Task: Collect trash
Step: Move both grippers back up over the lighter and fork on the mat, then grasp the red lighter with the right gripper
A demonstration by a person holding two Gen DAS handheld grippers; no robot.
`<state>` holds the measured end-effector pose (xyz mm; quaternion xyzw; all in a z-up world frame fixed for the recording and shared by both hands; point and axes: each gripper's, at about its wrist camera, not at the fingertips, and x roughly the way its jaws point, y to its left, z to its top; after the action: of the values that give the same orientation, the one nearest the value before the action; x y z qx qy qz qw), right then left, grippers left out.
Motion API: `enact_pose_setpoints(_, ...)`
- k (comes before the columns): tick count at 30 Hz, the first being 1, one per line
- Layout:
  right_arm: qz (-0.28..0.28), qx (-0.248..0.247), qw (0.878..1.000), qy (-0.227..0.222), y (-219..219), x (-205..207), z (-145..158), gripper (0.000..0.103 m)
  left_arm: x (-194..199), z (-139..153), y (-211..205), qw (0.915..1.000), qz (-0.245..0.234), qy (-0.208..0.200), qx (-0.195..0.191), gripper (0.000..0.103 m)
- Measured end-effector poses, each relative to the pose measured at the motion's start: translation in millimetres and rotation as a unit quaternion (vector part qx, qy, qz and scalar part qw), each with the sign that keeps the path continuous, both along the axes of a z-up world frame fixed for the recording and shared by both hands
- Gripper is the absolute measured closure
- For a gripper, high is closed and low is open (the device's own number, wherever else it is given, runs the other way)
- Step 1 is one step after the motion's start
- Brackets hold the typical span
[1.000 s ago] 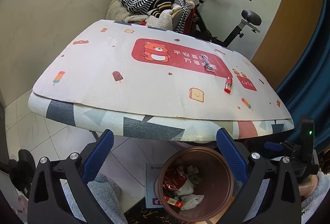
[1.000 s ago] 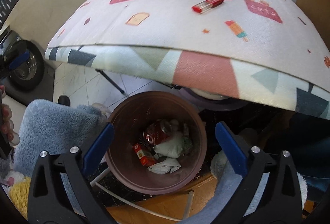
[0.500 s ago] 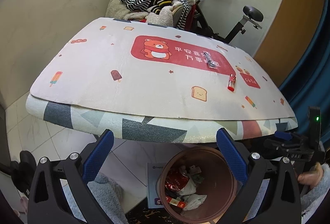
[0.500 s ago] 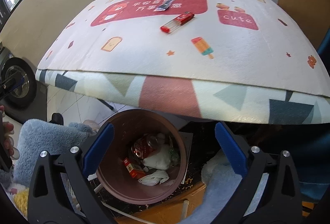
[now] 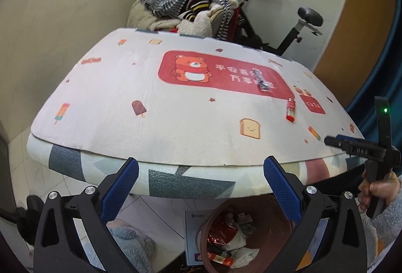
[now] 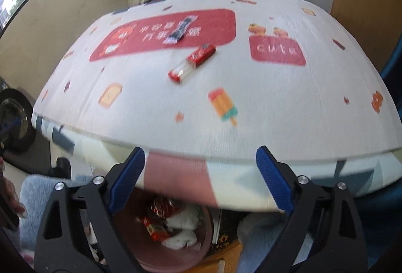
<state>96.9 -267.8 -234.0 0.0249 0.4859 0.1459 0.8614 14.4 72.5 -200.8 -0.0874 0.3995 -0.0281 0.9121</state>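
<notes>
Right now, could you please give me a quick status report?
Both grippers open, empty, right just narrowing. Wrappers on table. Bin below. Nothing blocking.

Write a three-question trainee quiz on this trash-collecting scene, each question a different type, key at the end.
1. True or false: the red lighter lies inside the trash bin.
2. Multiple choice: the dark wrapper lies on A) the red bear panel, B) the floor, C) the clothes pile.
3. Fill in: both the left gripper and the right gripper are ____, holding nothing.

Key: 1 false, it lies on the table mat; 2 A; 3 open.
</notes>
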Motion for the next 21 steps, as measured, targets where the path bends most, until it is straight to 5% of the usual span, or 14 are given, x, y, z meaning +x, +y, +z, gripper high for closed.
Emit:
enact_pose_setpoints(11,-0.018,0.016,1.000,0.005,25,87,-11,0.037,31,-12,13,0.9993,0.029,0.020,0.010,0.006)
enact_pose_setpoints(21,-0.019,-0.068,0.997,0.007,59,128,-14,0.046,46,-19,15,0.9993,0.030,0.024,0.006,0.006)
